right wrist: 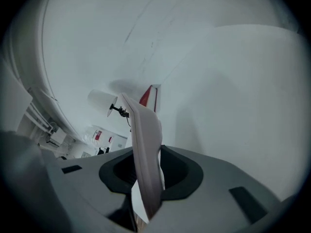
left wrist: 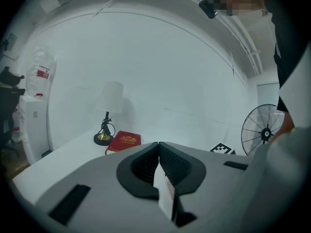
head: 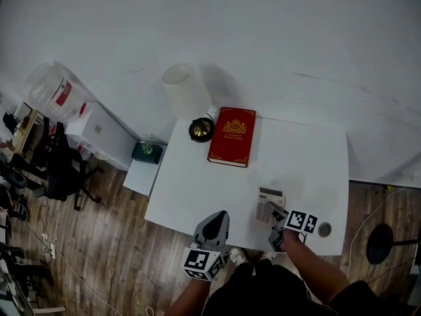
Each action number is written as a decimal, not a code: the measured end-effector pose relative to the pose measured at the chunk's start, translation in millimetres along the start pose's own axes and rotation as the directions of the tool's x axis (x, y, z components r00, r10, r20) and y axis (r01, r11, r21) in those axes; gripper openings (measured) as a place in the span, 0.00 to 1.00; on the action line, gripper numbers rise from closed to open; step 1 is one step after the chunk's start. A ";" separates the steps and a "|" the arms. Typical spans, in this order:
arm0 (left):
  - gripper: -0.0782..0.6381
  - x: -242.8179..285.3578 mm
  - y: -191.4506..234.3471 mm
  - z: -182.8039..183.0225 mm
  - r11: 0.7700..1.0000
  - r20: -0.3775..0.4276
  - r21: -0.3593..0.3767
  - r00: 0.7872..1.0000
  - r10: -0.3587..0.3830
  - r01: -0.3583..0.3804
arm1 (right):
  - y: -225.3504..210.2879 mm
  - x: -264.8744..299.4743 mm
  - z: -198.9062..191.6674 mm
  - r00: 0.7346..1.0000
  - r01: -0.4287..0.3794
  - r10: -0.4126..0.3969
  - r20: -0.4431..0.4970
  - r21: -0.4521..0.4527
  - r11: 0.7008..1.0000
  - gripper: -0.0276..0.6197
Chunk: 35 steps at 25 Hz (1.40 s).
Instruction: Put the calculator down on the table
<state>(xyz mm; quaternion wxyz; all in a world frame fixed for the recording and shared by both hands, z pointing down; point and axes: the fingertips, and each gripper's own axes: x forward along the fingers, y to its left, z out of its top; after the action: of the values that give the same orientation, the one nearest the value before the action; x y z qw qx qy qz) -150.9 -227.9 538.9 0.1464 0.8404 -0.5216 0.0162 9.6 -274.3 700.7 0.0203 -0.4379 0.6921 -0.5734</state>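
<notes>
A pale calculator (head: 270, 203) with a grey display sits low at the front right of the white table (head: 191, 189); I cannot tell whether it touches the top. My right gripper (head: 276, 216) is shut on its near end. In the right gripper view the calculator (right wrist: 143, 125) shows edge-on, clamped between the dark pads of my right gripper (right wrist: 147, 150). My left gripper (head: 217, 218) hovers at the table's front edge, left of the calculator. Its jaws meet in the left gripper view, so my left gripper (left wrist: 159, 147) is shut and holds nothing of the task.
A red book (head: 232, 135) lies at the back of the table beside a lamp (head: 187, 91) with a white shade. A small round object (head: 324, 229) sits at the front right corner. A fan (left wrist: 262, 132) stands to the right, a desk chair (head: 66, 170) to the left.
</notes>
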 end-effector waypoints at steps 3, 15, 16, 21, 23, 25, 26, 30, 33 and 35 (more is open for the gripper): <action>0.14 0.4 0.4 -3.0 1.000 -0.014 0.002 1.000 0.008 -0.008 | -5.7 6.2 -5.1 1.000 0.010 -0.009 -0.016 0.013 1.000 0.23; 0.14 5.5 5.5 -10.2 1.000 -0.038 0.001 0.999 0.024 -0.024 | -16.2 19.6 -5.6 0.999 0.047 -0.046 -0.022 0.014 0.999 0.24; 0.14 5.3 6.5 -10.3 1.000 -0.036 -0.005 0.999 0.025 -0.025 | -17.9 18.0 -5.0 0.998 0.058 -0.057 -0.018 0.009 0.998 0.24; 0.14 1.9 19.5 -12.1 0.997 -0.024 -0.063 0.998 0.053 -0.054 | -26.3 10.0 -1.8 0.991 0.135 -0.136 -0.006 -0.103 0.985 0.24; 0.14 1.9 19.1 -15.3 0.997 -0.029 -0.065 0.998 0.046 -0.048 | -29.1 7.7 0.8 0.985 0.171 -0.173 0.001 -0.165 0.971 0.25; 0.14 1.6 17.3 -18.7 0.997 -0.035 -0.065 0.999 0.039 -0.041 | -32.2 6.3 3.4 0.976 0.214 -0.217 0.013 -0.232 0.949 0.28; 0.14 1.4 16.4 -20.3 0.997 -0.037 -0.068 0.999 0.035 -0.038 | -34.5 5.6 4.4 0.970 0.238 -0.242 0.019 -0.260 0.936 0.30; 0.14 1.1 11.2 -23.4 0.997 -0.044 -0.073 0.999 0.016 -0.019 | -41.7 1.7 7.1 0.948 0.310 -0.314 0.041 -0.331 0.891 0.39; 0.14 2.0 6.9 -25.0 0.998 -0.052 -0.065 0.999 -0.002 -0.002 | -46.5 -1.2 9.6 0.931 0.354 -0.361 0.058 -0.390 0.850 0.44; 0.14 2.3 3.6 -26.7 0.998 -0.058 -0.064 0.998 -0.011 0.007 | -51.0 -3.0 11.1 0.921 0.375 -0.384 0.066 -0.419 0.827 0.49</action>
<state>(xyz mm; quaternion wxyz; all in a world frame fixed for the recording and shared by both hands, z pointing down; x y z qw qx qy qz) -149.7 -224.3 565.7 0.1883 0.8369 -0.5135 0.0233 47.0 -278.9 736.8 -0.1969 -0.5543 0.6993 -0.4063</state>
